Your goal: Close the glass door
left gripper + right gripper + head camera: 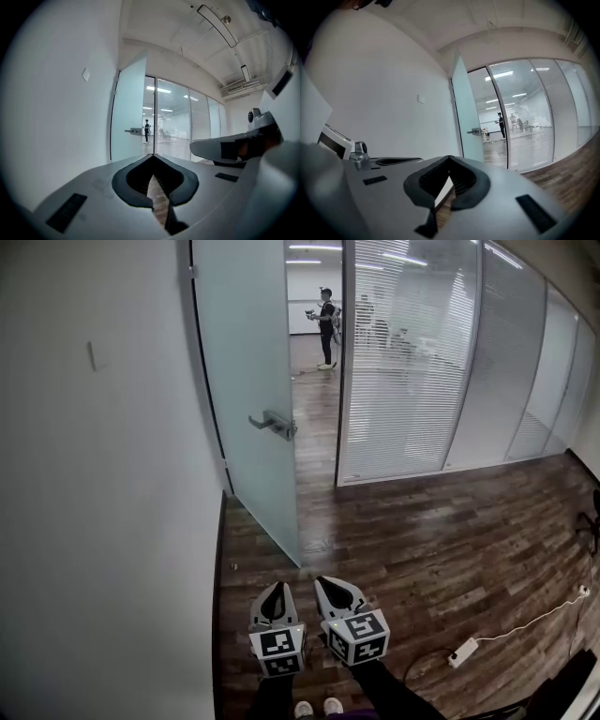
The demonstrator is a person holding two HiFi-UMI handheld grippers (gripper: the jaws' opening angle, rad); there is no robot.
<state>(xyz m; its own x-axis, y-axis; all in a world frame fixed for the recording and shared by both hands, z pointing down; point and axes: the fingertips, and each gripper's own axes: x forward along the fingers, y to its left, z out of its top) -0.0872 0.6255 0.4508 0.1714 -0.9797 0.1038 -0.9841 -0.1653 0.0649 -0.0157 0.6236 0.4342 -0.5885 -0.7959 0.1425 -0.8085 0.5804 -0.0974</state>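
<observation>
A frosted glass door (246, 381) stands swung open toward me, hinged at the left by the white wall, with a metal lever handle (274, 424) on its free edge. The same door (128, 115) and handle (134, 131) show far ahead in the left gripper view, and the door (468, 122) in the right gripper view. My left gripper (273, 592) and right gripper (330, 585) are side by side low in the head view, well short of the door, both shut and holding nothing. Their tips meet in the gripper views (153, 156) (449, 158).
A white wall (103, 474) runs along the left. Right of the doorway is a glass partition with blinds (412, 352). A person (325, 326) stands far off beyond the doorway. A white power strip (463, 652) with its cable lies on the wooden floor at lower right.
</observation>
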